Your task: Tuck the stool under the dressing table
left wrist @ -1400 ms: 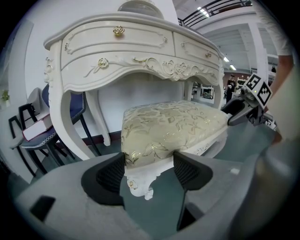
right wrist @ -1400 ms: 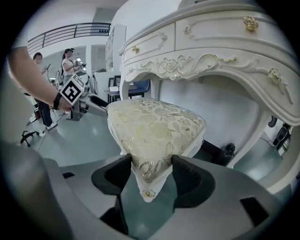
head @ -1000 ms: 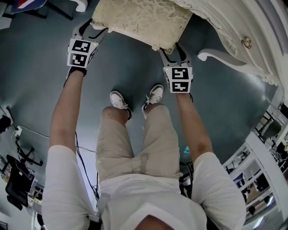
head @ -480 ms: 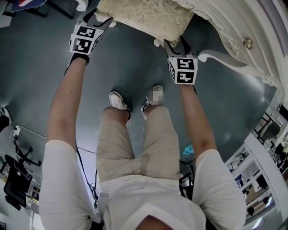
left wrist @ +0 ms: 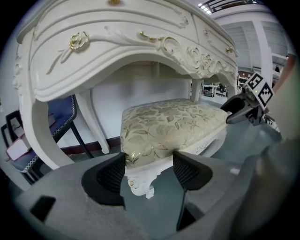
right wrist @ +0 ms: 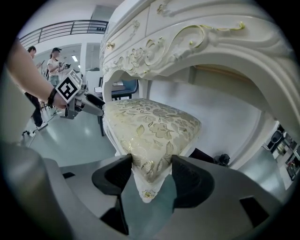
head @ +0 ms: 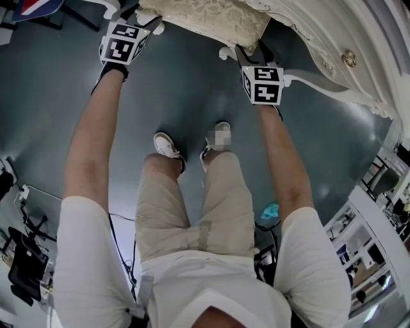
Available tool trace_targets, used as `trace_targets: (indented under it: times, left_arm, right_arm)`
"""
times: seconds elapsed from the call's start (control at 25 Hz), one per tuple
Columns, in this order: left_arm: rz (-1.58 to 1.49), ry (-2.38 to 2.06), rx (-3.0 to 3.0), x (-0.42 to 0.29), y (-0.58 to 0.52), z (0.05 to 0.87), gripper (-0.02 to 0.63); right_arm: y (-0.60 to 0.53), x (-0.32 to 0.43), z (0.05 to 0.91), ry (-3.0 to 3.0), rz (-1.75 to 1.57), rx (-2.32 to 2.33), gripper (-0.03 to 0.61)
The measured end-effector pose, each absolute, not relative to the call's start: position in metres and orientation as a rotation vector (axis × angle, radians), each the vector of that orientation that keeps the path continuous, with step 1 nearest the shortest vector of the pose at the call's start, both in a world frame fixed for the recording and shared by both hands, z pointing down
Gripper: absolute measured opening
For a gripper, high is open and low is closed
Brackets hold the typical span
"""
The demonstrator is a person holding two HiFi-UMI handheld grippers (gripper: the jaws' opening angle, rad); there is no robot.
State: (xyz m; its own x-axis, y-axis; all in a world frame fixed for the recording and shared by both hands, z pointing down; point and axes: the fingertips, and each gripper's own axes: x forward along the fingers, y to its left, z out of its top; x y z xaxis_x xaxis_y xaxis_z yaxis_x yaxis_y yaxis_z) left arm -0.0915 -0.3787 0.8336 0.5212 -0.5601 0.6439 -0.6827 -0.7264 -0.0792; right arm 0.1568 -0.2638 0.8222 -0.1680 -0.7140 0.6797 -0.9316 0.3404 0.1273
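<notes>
Head view, top edge: stool (head: 205, 19), cream patterned cushion, far part already beneath the overhanging front of the dressing table (head: 333, 51), near edge still out over the grey floor (head: 179, 96). Sits in the mouth of the arched kneehole in both gripper views, with the back wall well beyond. Only partly tucked, by the look of it.

Held at its two near corners. On one corner, the left gripper (head: 142, 16): jaws set wide and closed across cushion and carved white frame, pads (left wrist: 112, 176) bearing on the corner. On the other corner, the right gripper (head: 250, 52): jaws also wide, pinching the point of the cushion, with a small gilt rosette (right wrist: 149, 193) hanging just below between them.

Deciding relation: stool straight ahead of both sets of fingers, kneehole straight ahead of the stool, long side of the seat running across from one gripper to the other. Neither hand nearer, both level with the near edge. Probably calls for an even forward push, seat kept square between the table's curved legs (left wrist: 96, 126), so as not to clip one.
</notes>
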Motion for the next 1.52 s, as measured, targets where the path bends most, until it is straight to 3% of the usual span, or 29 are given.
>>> trace_targets:
  times: [1.52]
  left_arm:
    - [0.947,-1.092,2.598,-0.069,-0.430,0.834,0.324]
  right_arm:
    - [-0.310,0.175,0.816,-1.869,0.346,1.477,0.252]
